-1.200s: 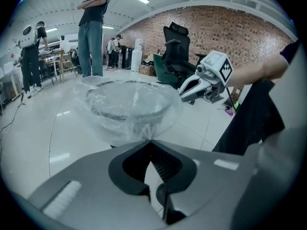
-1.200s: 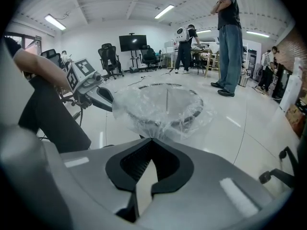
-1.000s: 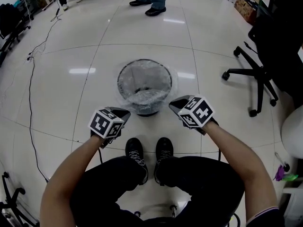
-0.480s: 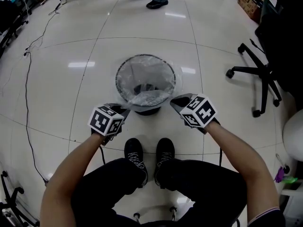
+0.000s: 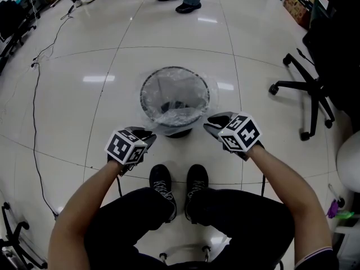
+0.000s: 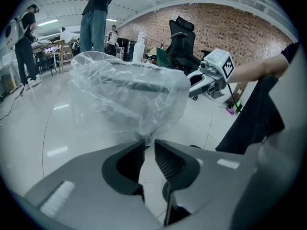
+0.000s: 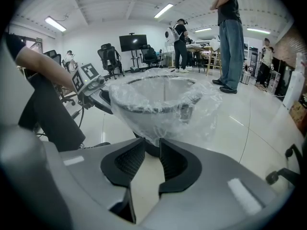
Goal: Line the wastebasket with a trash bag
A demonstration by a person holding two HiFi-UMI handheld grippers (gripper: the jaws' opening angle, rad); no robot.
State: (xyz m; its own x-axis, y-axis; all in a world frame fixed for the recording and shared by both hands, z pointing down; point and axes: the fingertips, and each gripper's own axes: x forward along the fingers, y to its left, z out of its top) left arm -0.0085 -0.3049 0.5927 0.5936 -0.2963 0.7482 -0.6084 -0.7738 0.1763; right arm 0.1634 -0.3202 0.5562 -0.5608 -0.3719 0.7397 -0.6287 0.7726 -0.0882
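A dark mesh wastebasket [image 5: 175, 129] stands on the floor in front of my feet, with a clear trash bag [image 5: 174, 116] draped over its rim. My left gripper [image 5: 148, 134] sits at the basket's near left side and my right gripper [image 5: 212, 122] at its near right. Both have just been opening. In the left gripper view the jaws [image 6: 149, 142] stand slightly apart, and the bag's hanging skirt [image 6: 144, 114] ends right at their tips. The right gripper [image 7: 152, 140] shows a wider gap just below the bag's lower edge [image 7: 153, 128]. Neither pair of pads presses on the plastic.
A black office chair [image 5: 315, 89] stands on the right of the tiled floor. A cable [image 5: 35, 111] runs along the left. A person's feet [image 5: 183, 1] are beyond the basket. My own shoes [image 5: 179, 184] are just behind the grippers.
Both grippers have stayed beside the basket's near rim. The bag still covers the rim. The head view has shifted only slightly.
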